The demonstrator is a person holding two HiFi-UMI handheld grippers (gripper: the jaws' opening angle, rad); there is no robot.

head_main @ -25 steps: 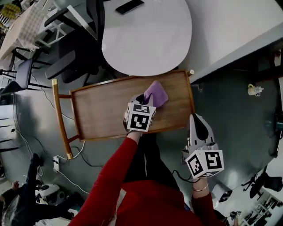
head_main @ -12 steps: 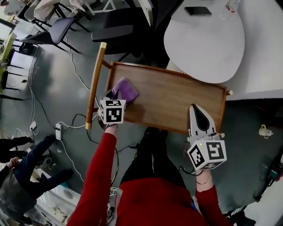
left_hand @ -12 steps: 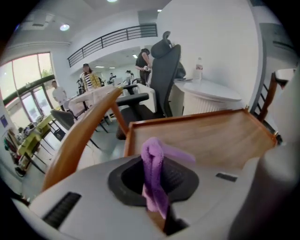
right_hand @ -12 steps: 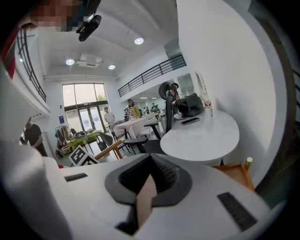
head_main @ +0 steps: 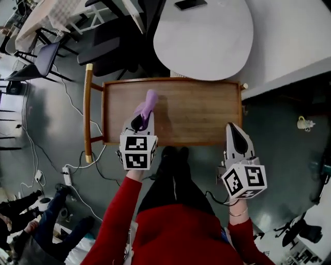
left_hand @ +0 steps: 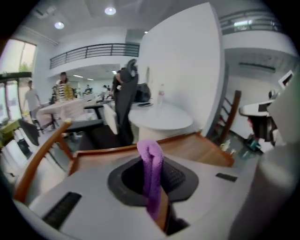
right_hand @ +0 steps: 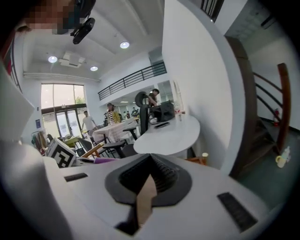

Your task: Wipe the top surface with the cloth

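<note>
A purple cloth [head_main: 147,103] is pinched in my left gripper [head_main: 140,122], which is shut on it over the left half of the wooden cart top [head_main: 196,111]. In the left gripper view the cloth [left_hand: 151,174] stands folded between the jaws, with the wooden top [left_hand: 197,145] beyond. My right gripper [head_main: 236,138] hangs off the cart's near right corner, over the floor. Its jaws are shut with nothing held [right_hand: 146,192].
A round white table [head_main: 204,36] with a phone [head_main: 190,4] on it stands just past the cart. The cart's wooden handle [head_main: 87,111] is at the left. Office chairs [head_main: 111,36] and cables [head_main: 72,155] are at the left. A white counter [head_main: 295,31] runs at the right.
My left gripper has drawn the cloth from the cart's far left end toward the middle, and the cloth now stands more bunched. The head view has shifted; the right gripper keeps its place.
</note>
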